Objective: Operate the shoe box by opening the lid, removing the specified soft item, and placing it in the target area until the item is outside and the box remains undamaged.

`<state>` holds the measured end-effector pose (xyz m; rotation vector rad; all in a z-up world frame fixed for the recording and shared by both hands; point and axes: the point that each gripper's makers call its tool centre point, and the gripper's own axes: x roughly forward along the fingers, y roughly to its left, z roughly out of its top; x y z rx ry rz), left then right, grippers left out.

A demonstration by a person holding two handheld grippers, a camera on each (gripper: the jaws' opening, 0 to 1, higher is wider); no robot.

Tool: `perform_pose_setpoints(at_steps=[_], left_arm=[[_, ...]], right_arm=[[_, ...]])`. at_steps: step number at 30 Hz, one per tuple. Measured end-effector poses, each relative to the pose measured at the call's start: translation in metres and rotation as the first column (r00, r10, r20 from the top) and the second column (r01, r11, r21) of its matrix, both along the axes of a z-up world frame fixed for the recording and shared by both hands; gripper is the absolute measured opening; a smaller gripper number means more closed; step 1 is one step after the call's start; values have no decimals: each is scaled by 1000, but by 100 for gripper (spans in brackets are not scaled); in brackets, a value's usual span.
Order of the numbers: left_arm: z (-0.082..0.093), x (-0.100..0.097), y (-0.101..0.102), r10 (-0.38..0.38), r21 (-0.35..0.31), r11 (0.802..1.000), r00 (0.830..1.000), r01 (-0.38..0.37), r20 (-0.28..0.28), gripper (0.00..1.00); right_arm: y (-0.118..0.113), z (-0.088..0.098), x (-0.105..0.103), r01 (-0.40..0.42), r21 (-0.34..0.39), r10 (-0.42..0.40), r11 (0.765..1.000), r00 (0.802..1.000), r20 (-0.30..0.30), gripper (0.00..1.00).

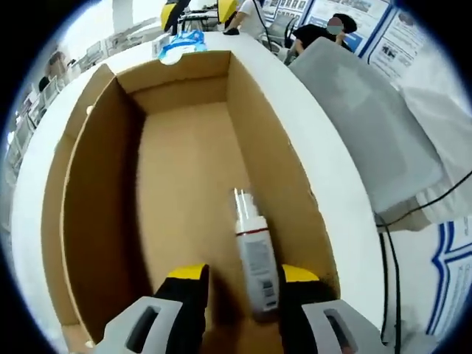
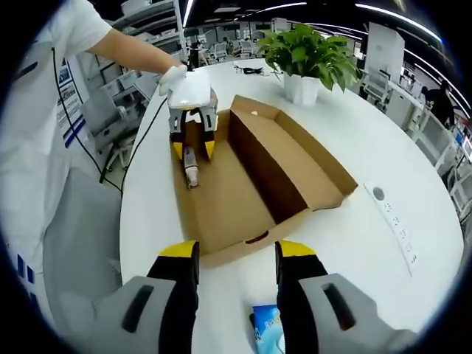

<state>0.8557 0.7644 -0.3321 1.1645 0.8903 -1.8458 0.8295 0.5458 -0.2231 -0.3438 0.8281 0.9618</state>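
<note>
An open brown cardboard shoe box point(image 1: 96, 221) lies on a round white table point(image 1: 339, 192). A white tube point(image 1: 254, 258) with a narrow nozzle rests on the box floor. My left gripper point(image 1: 243, 284) stands open around the tube, which lies close against the right-hand jaw. From the right gripper view, the box point(image 2: 228, 199) has its lid point(image 2: 302, 158) folded out to the right. There the left gripper point(image 2: 193, 146), held by a gloved hand point(image 2: 186, 88), reaches into the far end over the tube point(image 2: 192, 174). My right gripper point(image 2: 236, 258) hovers open above the table, short of the box's near edge.
A blue packet point(image 2: 268, 332) lies on the table under my right gripper; the blue packet point(image 1: 181, 43) sits past the box's far end. A potted plant point(image 2: 308, 50) stands at the back. A grey chair back point(image 1: 369, 125) and cables point(image 1: 391, 258) sit beside the table.
</note>
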Motion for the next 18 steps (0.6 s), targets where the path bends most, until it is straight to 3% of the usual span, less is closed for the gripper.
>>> perform_pose_setpoints(at_steps=[9, 18], left_arm=[[-3, 2, 2, 5, -26, 1000, 998, -3, 68, 33], [-8, -1, 3, -2, -20, 1000, 995, 4, 97, 29]], right_arm=[[-2, 0, 1, 1, -1, -1, 1000, 1000, 0, 38], [-1, 1, 2, -3, 1, 3, 1000, 1000, 7, 37]])
